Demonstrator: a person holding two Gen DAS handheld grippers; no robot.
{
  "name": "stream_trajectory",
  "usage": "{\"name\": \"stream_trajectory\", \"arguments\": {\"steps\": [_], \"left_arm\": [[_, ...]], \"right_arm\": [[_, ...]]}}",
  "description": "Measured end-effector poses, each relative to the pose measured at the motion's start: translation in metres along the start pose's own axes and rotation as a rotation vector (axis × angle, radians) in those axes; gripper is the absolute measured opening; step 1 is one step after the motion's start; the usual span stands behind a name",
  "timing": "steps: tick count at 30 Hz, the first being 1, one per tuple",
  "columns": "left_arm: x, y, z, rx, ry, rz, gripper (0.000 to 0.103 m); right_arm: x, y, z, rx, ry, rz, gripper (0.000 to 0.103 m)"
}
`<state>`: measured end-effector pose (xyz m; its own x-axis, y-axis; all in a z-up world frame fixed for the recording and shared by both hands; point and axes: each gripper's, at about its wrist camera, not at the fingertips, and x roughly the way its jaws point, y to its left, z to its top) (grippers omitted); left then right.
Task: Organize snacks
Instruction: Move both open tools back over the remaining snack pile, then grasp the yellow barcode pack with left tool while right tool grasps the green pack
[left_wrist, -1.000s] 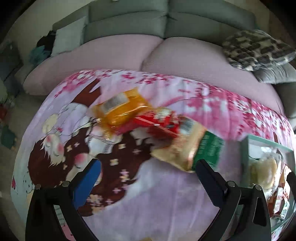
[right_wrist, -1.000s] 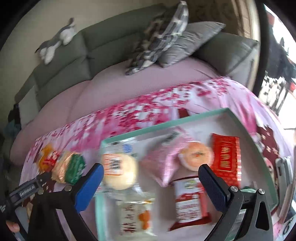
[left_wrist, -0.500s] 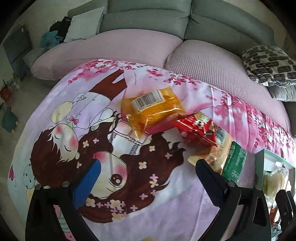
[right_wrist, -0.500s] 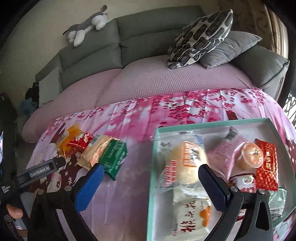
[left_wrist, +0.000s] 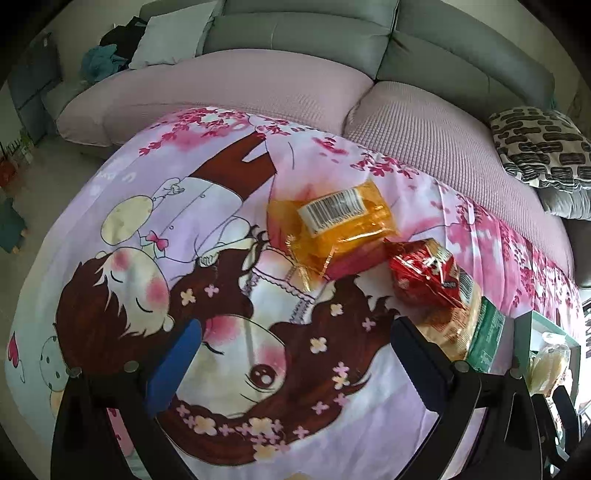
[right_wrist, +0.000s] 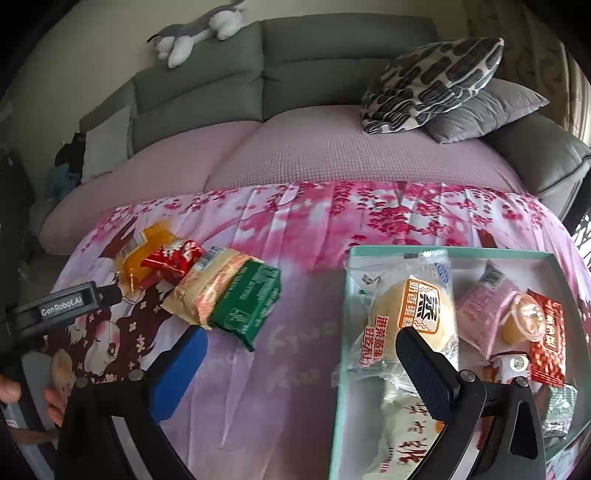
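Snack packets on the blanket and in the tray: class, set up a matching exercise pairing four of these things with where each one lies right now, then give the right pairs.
Things:
1. orange packet
2. green box
3. round bun in clear wrap
4. patterned cushion

Places:
A. inside the teal tray, at its left end
B. on the sofa, resting on a grey cushion
C. on the blanket, nearest the tray
D. on the blanket, farthest from the tray

Pairs: 1-D, 2-C, 3-A, 4-B
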<state>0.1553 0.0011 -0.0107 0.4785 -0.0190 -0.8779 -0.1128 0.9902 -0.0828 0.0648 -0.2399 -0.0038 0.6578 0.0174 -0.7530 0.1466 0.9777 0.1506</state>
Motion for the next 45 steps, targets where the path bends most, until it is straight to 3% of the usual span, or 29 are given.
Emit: {"name": "stream_trajectory", "arguments": {"steps": [8,16,24,32,39,41,42,45], "left_arm": [[0.001,0.019,0.008,-0.006,-0.012,-0.029,0.102],[0.007,0.028,0.021,0.026,0.019,-0.052,0.102],[0.027,0.003,0.056,0.24,0.0,-0.027,0.101],[0.057,-0.031,0.067,0.466,0.005,0.023,0.1],[0.077,-0.053,0.068,0.569,0.013,0.021,0.08],[0.081,-0.055,0.069,0.572,0.031,0.003,0.069],[0.084,-0.055,0.07,0.56,0.043,-0.016,0.058],[0.087,-0.051,0.072,0.522,0.053,-0.029,0.051]], "right_arm": [[-0.007,0.017,0.01,-0.006,-0.024,0.028,0.103],[0.006,0.028,0.017,0.008,0.014,0.055,0.1],[0.046,0.039,0.024,0.029,0.101,-0.005,0.079],[0.075,0.042,0.027,0.027,0.152,-0.01,0.079],[0.08,0.039,0.032,0.016,0.156,-0.052,0.075],[0.083,0.036,0.031,0.024,0.168,-0.057,0.075],[0.084,0.035,0.03,0.026,0.173,-0.055,0.075],[0.086,0.035,0.028,0.023,0.177,-0.056,0.075]]}}
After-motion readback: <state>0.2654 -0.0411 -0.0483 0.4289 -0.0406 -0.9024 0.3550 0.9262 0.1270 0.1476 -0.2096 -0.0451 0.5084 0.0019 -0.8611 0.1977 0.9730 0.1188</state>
